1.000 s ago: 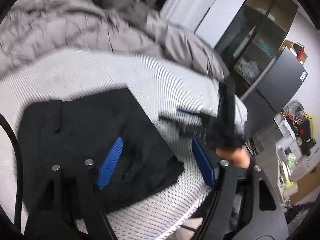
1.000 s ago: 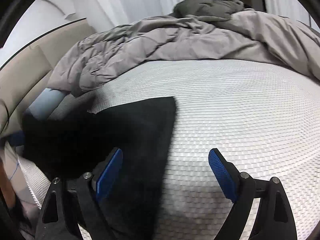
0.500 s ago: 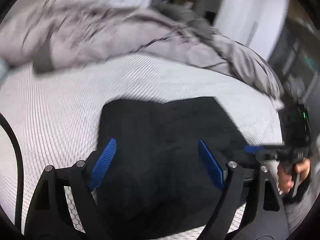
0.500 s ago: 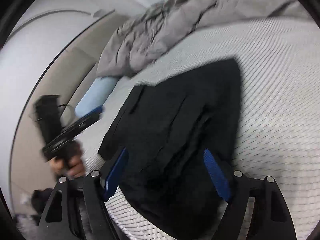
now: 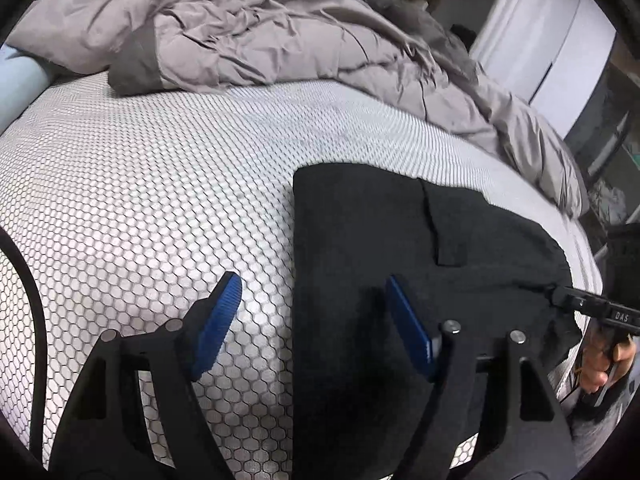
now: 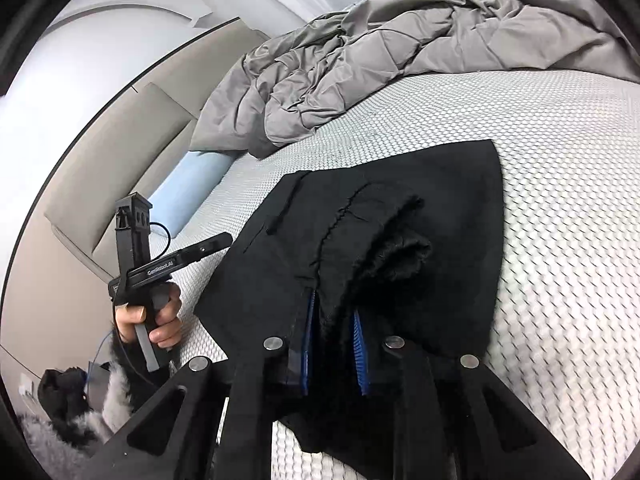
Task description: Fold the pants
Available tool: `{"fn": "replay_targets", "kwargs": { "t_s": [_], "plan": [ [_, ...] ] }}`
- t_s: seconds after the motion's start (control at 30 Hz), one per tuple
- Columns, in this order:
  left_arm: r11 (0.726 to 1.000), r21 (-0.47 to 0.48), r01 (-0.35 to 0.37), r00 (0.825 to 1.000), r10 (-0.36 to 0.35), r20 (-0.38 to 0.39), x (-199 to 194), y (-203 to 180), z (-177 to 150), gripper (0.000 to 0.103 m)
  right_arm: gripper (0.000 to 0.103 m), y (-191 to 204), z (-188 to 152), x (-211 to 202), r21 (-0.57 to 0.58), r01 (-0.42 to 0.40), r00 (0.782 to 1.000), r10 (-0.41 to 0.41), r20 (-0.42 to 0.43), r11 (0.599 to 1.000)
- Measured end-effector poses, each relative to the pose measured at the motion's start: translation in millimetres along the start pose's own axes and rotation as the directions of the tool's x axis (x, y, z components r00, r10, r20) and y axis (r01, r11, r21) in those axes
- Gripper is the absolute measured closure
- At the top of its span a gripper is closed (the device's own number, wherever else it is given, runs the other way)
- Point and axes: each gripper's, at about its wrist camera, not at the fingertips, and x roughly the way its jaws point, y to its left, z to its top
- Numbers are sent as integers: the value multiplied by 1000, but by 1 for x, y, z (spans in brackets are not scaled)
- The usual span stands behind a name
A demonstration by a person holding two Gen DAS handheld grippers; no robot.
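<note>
Black pants [image 6: 400, 240] are lying folded on the honeycomb-pattern mattress [image 5: 160, 184], near its front edge. The right gripper [image 6: 334, 340] is clamped down on a bunched-up bit of the fabric, blue pads nearly together. The left gripper [image 5: 316, 324] is spread wide, nothing in it, straddling the pants' left edge. A grey duvet [image 5: 260, 28] is crumpled at the far side.

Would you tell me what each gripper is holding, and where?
The right gripper pinches a bunched fold at the near edge of the black pants. The left gripper holds nothing.
</note>
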Motion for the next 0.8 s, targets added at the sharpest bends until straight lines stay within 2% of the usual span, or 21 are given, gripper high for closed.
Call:
{"fn": "replay_targets", "kwargs": {
  "t_s": [0.03,0.07,0.1,0.17,0.27,0.3,0.33,0.37,0.43,0.5,0.63,0.73,0.77,0.8],
  "plan": [
    [1000,18,-2,1000,3,-23,-3,-4,-5,31,80,-2,-2,8,-4,45,999,-45,-25,999],
    [1000,28,-9,999,10,-38,0,-5,-6,31,70,-5,-3,20,-23,123,990,-124,-66,992],
    [999,33,-15,999,17,-50,4,-6,-7,31,64,-13,-6,24,-27,136,988,-138,-65,990],
    [1000,6,-8,997,8,-76,12,-5,-4,31,57,-20,-4,18,6,93,995,-93,-33,996],
    [996,-68,51,991,-59,-117,19,1,-3,32,52,-35,-1,0,57,120,992,-122,36,991],
    [993,-87,81,988,-92,-124,20,3,-4,35,51,-39,0,0,75,131,990,-134,38,989],
    [991,-90,95,986,-106,-127,21,2,-5,43,51,-46,1,6,92,136,991,-137,8,987],
    [992,-84,94,986,-104,-131,21,0,-5,46,52,-51,1,11,118,116,993,-114,-19,986],
    [997,-38,72,990,-76,-123,18,-10,-6,47,63,-58,5,17,165,60,998,-59,-14,984],
    [998,35,59,990,-54,-128,14,-24,-8,47,74,-56,12,18,126,80,997,-82,10,989],
    [995,79,66,988,-55,-143,5,-36,-14,47,72,-54,30,17,96,160,987,-162,17,983],
    [996,87,31,994,-21,-111,-2,-35,-12,47,70,-50,26,-6,111,216,970,-226,89,970],
    [996,93,16,996,-8,-91,-6,-36,-11,47,69,-48,24,-12,109,202,971,-214,104,973],
    [995,98,-5,999,10,-49,-11,-37,-10,47,68,-44,20,-17,95,141,983,-151,103,985]
  ]
}}
